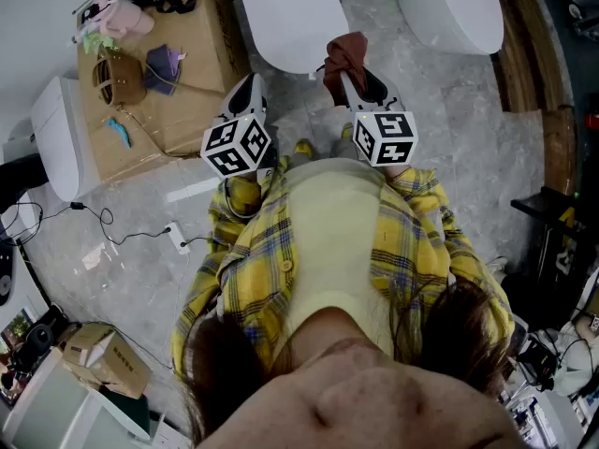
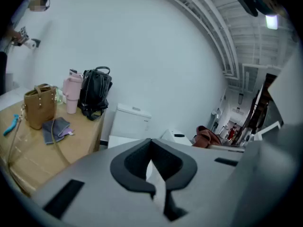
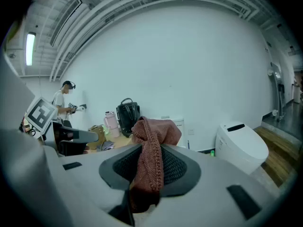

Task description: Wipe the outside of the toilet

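Note:
A white toilet (image 1: 292,15) stands straight ahead of me on the grey marble floor; its tank (image 2: 132,122) shows in the left gripper view. My right gripper (image 1: 358,84) is shut on a reddish-brown knitted cloth (image 3: 149,161), which bunches above the jaws and hangs down between them. In the head view the cloth (image 1: 343,56) hangs just short of the toilet's front right edge. My left gripper (image 1: 249,90) is held beside the right one, near the toilet's front left. Its jaws (image 2: 151,150) are shut with nothing between them.
A second white toilet (image 1: 449,7) stands at the right, by a wooden step (image 1: 529,64). At the left a cardboard-covered table (image 1: 178,73) holds a tan bag (image 2: 40,105), a pink cup (image 2: 72,92) and a black bag (image 2: 95,92). A cable and power strip (image 1: 176,238) lie on the floor.

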Available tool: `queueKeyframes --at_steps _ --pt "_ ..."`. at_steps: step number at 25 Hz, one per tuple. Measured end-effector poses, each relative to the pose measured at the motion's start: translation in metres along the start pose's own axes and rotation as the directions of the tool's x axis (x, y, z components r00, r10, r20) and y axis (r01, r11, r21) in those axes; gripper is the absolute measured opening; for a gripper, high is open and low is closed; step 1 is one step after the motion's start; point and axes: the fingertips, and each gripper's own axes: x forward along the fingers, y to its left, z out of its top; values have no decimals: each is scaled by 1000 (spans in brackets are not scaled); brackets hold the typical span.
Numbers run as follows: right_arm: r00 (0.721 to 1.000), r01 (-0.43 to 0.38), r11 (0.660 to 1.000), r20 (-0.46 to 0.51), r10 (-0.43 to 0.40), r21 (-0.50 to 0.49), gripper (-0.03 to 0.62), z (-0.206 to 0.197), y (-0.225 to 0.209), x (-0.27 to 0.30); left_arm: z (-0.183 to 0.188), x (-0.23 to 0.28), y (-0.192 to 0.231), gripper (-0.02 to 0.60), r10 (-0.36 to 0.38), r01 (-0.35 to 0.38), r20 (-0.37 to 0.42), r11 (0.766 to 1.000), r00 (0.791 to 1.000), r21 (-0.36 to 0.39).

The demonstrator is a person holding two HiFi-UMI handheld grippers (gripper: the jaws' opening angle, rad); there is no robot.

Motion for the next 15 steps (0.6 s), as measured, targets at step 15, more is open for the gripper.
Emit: queueKeyframes --at_steps 15 --pt "1000 11 997 -10 -10 75 126 -14 18 -5 -14 -16 -1 3 -30 33 -46 997 998 66"
